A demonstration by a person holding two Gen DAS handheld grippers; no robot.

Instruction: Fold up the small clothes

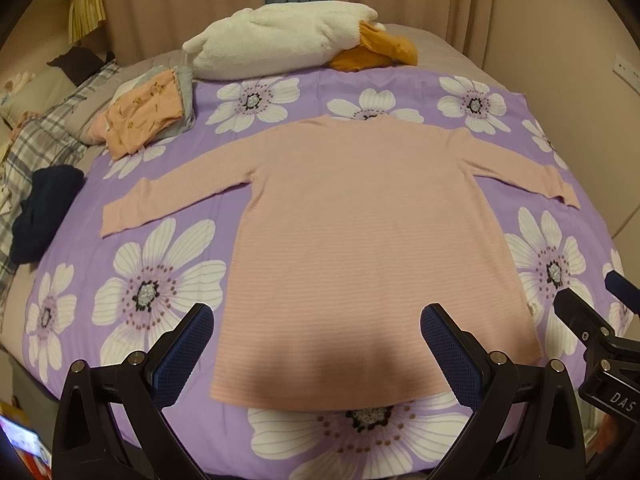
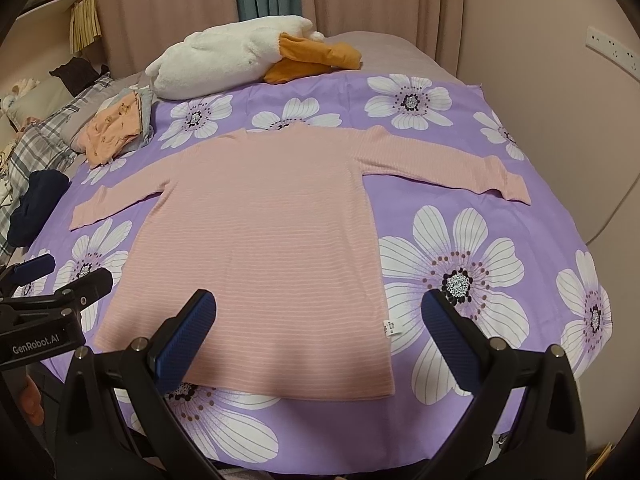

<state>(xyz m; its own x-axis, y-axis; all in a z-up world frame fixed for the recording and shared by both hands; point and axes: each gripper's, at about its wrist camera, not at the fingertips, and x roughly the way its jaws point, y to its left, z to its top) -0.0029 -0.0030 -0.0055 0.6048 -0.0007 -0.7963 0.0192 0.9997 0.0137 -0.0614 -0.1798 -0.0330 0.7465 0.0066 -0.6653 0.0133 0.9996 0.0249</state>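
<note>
A pink long-sleeved striped top (image 1: 360, 232) (image 2: 260, 248) lies flat on the purple flowered sheet (image 1: 160, 280) (image 2: 460, 272), both sleeves spread out to the sides, hem nearest me. My left gripper (image 1: 318, 320) hovers open above the hem, nothing between its blue pads. My right gripper (image 2: 318, 308) hangs open over the hem's right part, near a small white label (image 2: 390, 328). Each gripper shows at the edge of the other's view: the right one (image 1: 592, 300), the left one (image 2: 68, 276).
A white plush duck (image 1: 280, 40) (image 2: 224, 56) with orange feet lies at the far end of the bed. Folded orange and grey clothes (image 1: 148, 112) (image 2: 116, 128) sit far left. A dark navy garment (image 1: 44, 212) (image 2: 36, 200) and plaid pillows lie at the left edge.
</note>
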